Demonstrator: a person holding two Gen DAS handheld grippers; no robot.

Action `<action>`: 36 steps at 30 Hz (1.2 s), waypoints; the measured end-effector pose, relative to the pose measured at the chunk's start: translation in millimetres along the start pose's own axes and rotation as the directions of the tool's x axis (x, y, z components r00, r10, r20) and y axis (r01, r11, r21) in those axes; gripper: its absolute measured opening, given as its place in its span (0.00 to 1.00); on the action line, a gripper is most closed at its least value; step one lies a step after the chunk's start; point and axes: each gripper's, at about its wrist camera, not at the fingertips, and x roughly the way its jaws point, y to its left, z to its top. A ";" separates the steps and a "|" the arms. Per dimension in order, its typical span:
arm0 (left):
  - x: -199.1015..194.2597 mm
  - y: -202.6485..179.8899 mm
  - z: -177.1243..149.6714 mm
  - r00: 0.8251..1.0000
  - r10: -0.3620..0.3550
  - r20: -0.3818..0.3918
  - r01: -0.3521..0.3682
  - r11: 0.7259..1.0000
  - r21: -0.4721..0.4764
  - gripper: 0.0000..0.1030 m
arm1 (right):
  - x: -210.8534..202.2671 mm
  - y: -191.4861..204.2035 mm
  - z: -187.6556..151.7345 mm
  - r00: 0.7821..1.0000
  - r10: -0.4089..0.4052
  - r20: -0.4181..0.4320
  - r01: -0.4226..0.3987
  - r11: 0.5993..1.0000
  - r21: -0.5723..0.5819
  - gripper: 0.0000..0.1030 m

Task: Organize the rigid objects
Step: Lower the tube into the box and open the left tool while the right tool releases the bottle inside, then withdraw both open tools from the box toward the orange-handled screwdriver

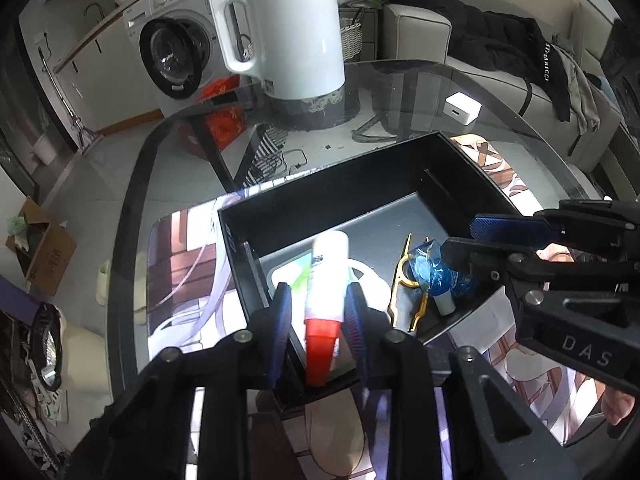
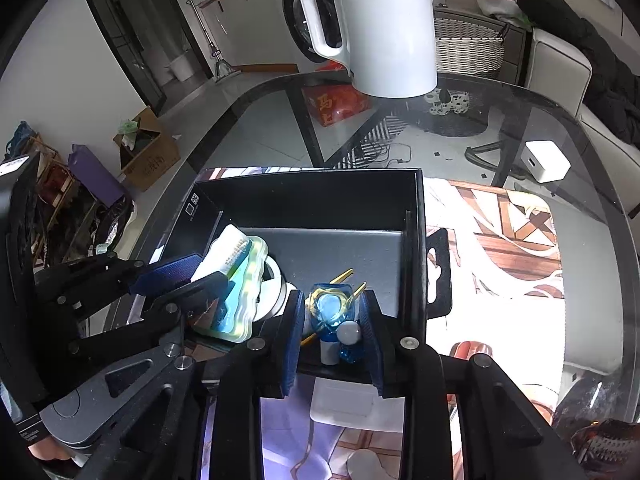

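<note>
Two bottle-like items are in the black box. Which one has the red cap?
The white tube between the left gripper fingers; its red cap points toward that gripper. The other, between the right gripper fingers, is a blue translucent bottle with a white cap.

Both views are strongly bent by fisheye distortion and ringed by a dark vignette. Daylight is reflected as glare on the round glass tabletop (image 2: 568, 128) beyond the jaws, and the printed mat (image 2: 500, 240) to their right is washed out. The inside of the black open box (image 1: 320, 208) ahead of the jaws is left dim. Focus is kept sharp, without motion blur.
</note>
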 end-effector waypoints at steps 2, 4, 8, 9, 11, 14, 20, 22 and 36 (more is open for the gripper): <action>-7.8 -3.1 -0.8 0.999 0.036 0.036 -0.037 0.999 0.022 0.44 | -5.2 0.6 0.3 1.000 0.007 0.016 -0.007 1.000 -0.007 0.28; -16.6 -4.4 -1.0 0.996 0.051 0.072 -0.053 0.998 0.032 0.44 | -12.0 0.5 0.2 0.999 0.003 0.035 -0.002 1.000 -0.020 0.29; -36.7 -1.5 0.4 0.993 0.033 0.117 -0.035 0.999 0.020 0.44 | -31.0 -1.7 -1.4 0.996 0.008 0.090 -0.006 1.000 -0.025 0.29; -40.9 -0.5 0.6 0.992 0.023 0.125 -0.025 1.000 0.016 0.44 | -38.6 -3.4 -1.9 0.994 0.014 0.111 -0.012 1.000 -0.025 0.29; -50.1 -0.2 1.2 0.990 0.017 0.143 -0.019 1.000 0.010 0.44 | -51.9 -6.1 -3.2 0.990 0.004 0.142 0.001 1.000 -0.032 0.30; -61.9 -4.6 -2.2 0.989 0.001 0.150 -0.005 1.000 0.023 0.44 | -73.3 -10.9 -6.1 0.982 -0.018 0.185 0.026 0.999 -0.044 0.30; -70.8 -17.9 -12.2 0.993 -0.037 0.114 0.031 0.998 0.055 0.44 | -90.2 -25.0 -19.6 0.985 -0.022 0.172 0.032 0.998 -0.055 0.30; -71.8 -24.2 -16.7 0.993 -0.055 0.101 0.047 0.996 0.081 0.44 | -89.1 -28.4 -26.6 0.990 -0.024 0.142 0.032 0.998 -0.056 0.30; -33.5 -95.8 -37.2 0.986 -0.157 -0.061 0.168 0.942 0.292 0.44 | -38.0 -69.5 -58.6 0.997 -0.071 -0.037 0.070 0.997 -0.017 0.30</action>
